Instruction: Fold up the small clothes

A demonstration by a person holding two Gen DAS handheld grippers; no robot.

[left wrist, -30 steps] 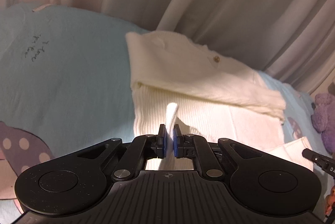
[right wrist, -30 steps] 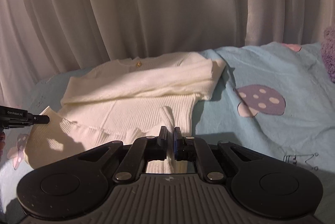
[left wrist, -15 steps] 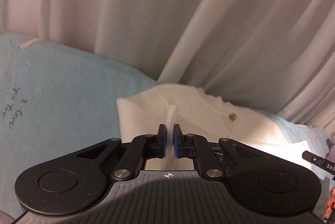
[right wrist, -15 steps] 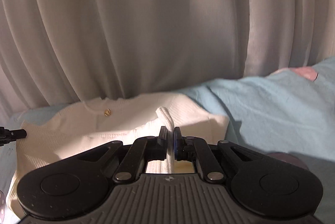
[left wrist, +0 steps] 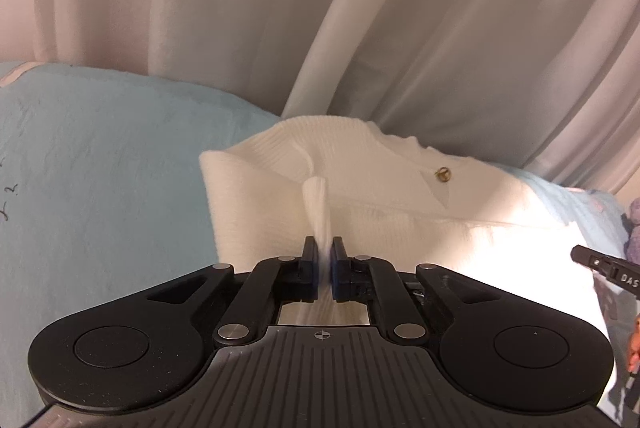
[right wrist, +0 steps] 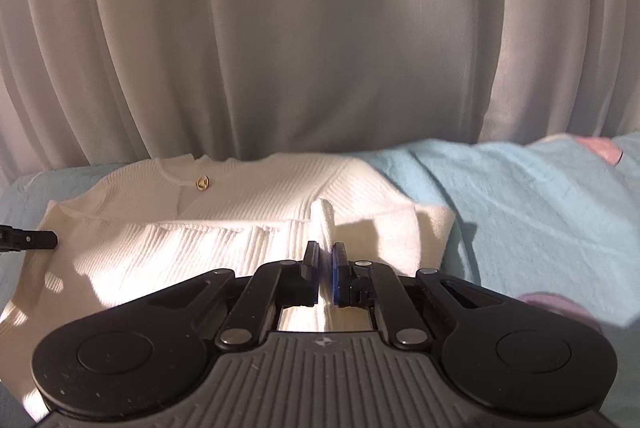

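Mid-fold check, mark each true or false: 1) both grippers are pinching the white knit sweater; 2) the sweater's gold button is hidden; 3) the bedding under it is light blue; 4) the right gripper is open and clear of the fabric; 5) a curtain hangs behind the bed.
1) True. The left gripper and the right gripper are each shut on a ridge of the white knit sweater.
2) False. The gold button shows near the neckline.
3) True. The blue bedding lies under it.
4) False. Its jaws are shut on the knit.
5) True. The pale curtain hangs behind.
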